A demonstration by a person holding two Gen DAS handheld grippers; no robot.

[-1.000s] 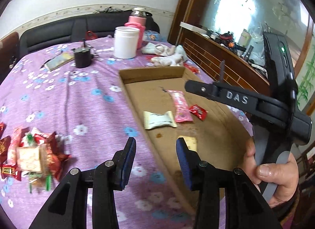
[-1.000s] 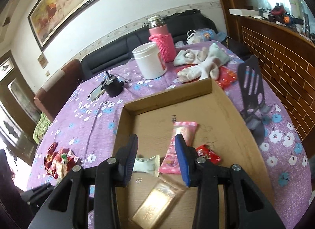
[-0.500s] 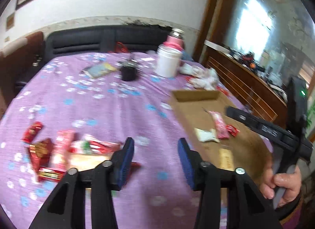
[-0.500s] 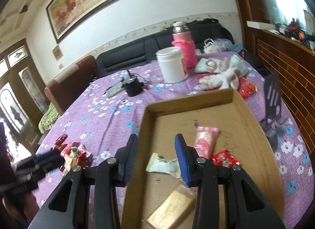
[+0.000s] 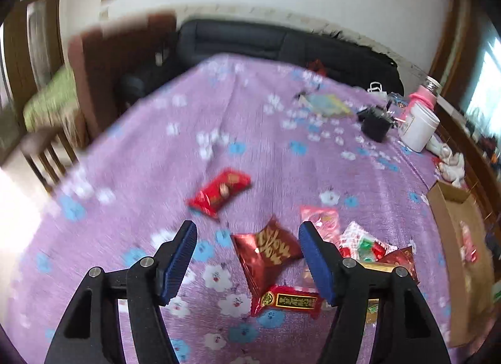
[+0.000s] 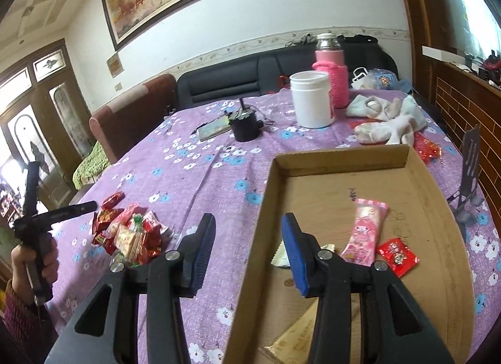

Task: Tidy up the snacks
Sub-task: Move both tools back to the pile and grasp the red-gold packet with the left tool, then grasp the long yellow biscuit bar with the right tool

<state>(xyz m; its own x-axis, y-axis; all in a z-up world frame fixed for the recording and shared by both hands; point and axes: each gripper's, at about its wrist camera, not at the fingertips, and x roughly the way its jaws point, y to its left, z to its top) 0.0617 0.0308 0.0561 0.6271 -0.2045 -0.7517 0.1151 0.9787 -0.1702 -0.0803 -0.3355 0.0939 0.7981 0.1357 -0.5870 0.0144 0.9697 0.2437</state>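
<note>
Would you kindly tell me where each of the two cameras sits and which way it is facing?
Left wrist: on the left gripper, looking down at the loose snack pile on the purple tablecloth; its opening jaws show, nothing between them.
Right wrist: on the right gripper, facing the cardboard tray; its own opening jaws and the left hand show.
Shared: pile, tray, white jar.

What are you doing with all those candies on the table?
A person is sorting snacks into a cardboard box. The left tool is over the snack pile on the purple cloth, its jaws opening around a dark red packet without pressing on it yet. The right tool hangs at the box's near edge, opening a little, with nothing between its jaws. In the box lie a pink packet, a small red one and a few more.
</note>
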